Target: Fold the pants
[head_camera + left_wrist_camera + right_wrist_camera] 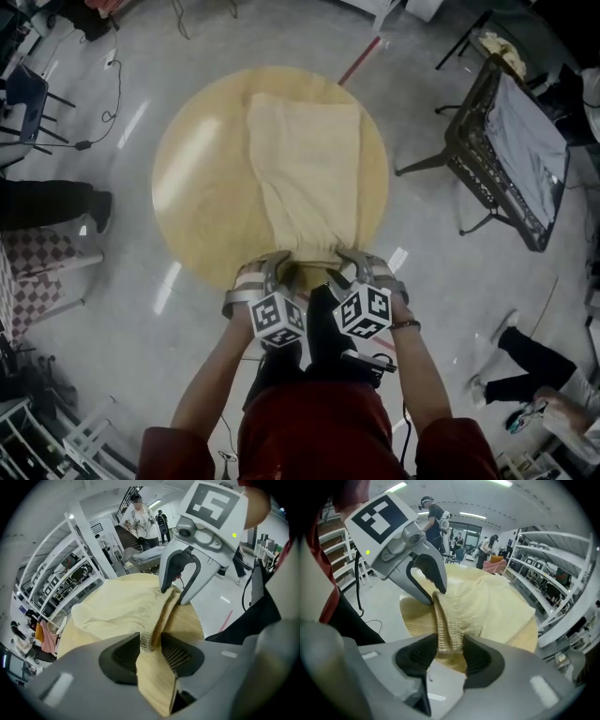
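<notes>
**Red top and forearms nearest, both tools clenched on the pants' waistband**

Red top [319, 436] filled the near bottom of the head view, with two bare forearms [220, 375] reaching out from it toward the bench [202, 187]. Each hand carried a tool with a marker cube [278, 319] on its back. The left tool [270, 270] and right tool [364, 267] sat side by side at the near edge of the round wooden bench, close together but not touching.

Pale yellow pants [305, 169] lay flat on the bench. They ran from the far edge down to the near edge, a little right of centre, and narrowed toward the near end. The ribbed waistband [314, 251] was bunched at the near edge between the two tools.

In the left gripper view the left tool was clenched on the waistband: the ribbed cloth filled the gap between the dark pads, and a flap hung below them. The right gripper view showed the same for the right tool, with the ribbed edge pinched between its pads. The band ran taut from one tool across to the other. The rest of the pants spread away over the bench top, wrinkled.

Around the bench was grey floor [441, 281]. A dark folding rack [497, 150] stood at far right, and someone's dark-trousered legs [47, 202] showed at left. White shelving [61, 588] and standing people [140, 517] showed in the background of the gripper views.
</notes>
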A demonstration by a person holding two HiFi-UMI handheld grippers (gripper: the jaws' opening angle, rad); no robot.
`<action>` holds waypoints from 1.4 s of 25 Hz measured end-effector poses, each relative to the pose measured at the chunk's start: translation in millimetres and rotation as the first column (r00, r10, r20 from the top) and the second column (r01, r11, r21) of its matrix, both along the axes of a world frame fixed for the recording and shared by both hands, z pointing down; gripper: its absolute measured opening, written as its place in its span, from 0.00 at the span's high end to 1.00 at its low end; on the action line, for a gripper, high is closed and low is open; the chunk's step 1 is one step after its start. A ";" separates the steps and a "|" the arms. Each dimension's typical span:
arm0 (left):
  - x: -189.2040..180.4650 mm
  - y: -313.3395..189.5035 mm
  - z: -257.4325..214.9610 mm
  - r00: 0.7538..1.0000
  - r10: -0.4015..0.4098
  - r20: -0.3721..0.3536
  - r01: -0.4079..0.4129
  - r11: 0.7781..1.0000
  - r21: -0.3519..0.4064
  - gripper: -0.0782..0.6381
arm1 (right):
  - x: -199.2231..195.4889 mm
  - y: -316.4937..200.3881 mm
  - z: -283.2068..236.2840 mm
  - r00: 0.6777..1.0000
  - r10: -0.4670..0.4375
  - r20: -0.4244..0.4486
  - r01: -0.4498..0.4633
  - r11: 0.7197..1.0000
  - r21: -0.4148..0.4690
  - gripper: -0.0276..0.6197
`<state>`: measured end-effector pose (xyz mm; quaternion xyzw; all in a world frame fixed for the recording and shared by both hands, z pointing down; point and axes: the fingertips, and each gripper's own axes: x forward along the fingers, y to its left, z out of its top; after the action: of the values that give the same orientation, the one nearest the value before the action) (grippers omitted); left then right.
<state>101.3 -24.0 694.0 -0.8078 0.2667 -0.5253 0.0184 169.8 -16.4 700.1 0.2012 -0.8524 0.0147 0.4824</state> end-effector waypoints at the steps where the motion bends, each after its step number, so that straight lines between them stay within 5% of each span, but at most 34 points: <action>1: -0.7 -0.2 0.8 1.000 0.005 0.004 -0.005 1.000 0.000 0.68 | -0.3 0.4 0.4 1.000 0.000 0.003 0.000 1.000 -0.012 0.71; 11: -1.0 1.2 -6.5 1.000 0.010 -0.006 -0.010 1.000 0.028 0.80 | -0.5 1.1 -7.7 0.999 0.035 0.024 -0.035 0.999 -0.019 0.86; 35: -25.2 105.6 -50.3 0.999 0.020 -0.043 -0.018 0.998 0.052 0.82 | -24.0 109.6 -55.8 0.999 0.045 0.011 -0.045 0.999 0.026 0.88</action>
<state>76.2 81.6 643.8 -0.8208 0.2729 -0.5003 0.0384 145.7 93.2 644.3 0.2266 -0.8502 0.0157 0.4749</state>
